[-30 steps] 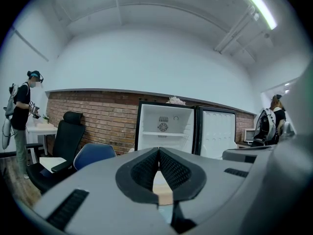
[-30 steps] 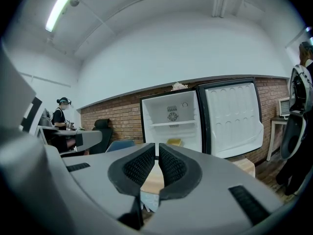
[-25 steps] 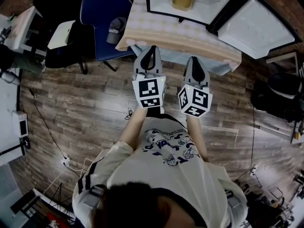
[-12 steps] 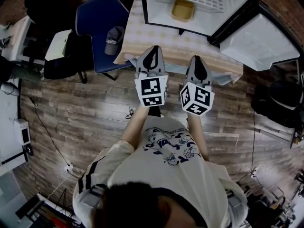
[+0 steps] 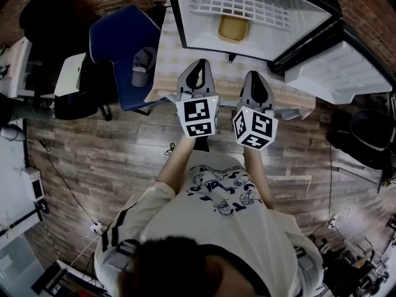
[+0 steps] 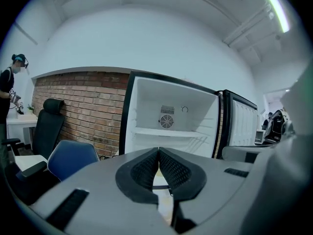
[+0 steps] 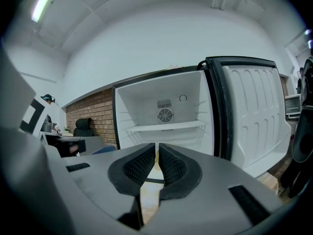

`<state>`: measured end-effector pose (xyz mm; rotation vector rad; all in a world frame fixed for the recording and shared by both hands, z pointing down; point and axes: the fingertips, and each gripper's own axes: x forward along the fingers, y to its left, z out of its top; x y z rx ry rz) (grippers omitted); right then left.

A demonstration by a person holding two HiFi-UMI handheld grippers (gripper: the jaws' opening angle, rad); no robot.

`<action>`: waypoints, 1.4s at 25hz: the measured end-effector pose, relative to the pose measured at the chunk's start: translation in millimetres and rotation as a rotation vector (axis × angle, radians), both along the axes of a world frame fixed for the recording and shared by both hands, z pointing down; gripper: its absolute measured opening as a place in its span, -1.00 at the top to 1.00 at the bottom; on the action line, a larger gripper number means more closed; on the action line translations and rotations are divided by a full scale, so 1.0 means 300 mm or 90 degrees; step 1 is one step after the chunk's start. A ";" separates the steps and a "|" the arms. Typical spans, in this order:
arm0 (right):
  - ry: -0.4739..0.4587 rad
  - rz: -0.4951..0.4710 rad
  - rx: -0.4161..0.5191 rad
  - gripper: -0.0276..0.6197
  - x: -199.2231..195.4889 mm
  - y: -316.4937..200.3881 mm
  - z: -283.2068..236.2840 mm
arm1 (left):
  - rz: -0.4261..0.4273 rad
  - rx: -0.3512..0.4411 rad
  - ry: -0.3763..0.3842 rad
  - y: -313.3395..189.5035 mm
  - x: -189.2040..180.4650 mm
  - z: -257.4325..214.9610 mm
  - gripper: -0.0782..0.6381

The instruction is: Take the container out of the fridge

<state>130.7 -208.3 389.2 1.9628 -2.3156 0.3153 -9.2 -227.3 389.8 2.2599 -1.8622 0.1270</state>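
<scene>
Left gripper (image 5: 197,67) jaws are closed tip to tip with nothing between them. Right gripper (image 5: 256,76) is the same, pinched narrow and empty. Both are held side by side in front of the open fridge (image 5: 297,17), clear of it. The yellow container (image 5: 234,27) sits inside, at the wire shelf (image 5: 241,2) edge, ahead of and between the grippers. The fridge door (image 5: 337,73) is swung out to the right.

In both gripper views your left gripper (image 6: 159,151) and right gripper (image 7: 157,146) block the floor of the fridge (image 6: 171,94), container (image 5: 234,30) included. In the head view its far edge slips under the wire shelf (image 5: 241,4).
</scene>
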 end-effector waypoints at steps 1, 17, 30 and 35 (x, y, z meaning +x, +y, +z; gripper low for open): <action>0.001 0.002 -0.001 0.78 0.001 -0.022 0.003 | 0.000 -0.005 0.000 -0.024 0.001 0.007 0.73; 0.015 0.052 -0.039 0.78 0.027 -0.322 0.093 | 0.066 -0.130 0.026 -0.374 0.072 0.209 0.73; 0.013 0.084 -0.069 0.78 0.064 -0.463 0.172 | 0.076 -0.205 0.053 -0.547 0.094 0.349 0.73; 0.009 0.084 -0.077 0.78 0.071 -0.511 0.192 | 0.081 -0.217 0.054 -0.595 0.111 0.375 0.73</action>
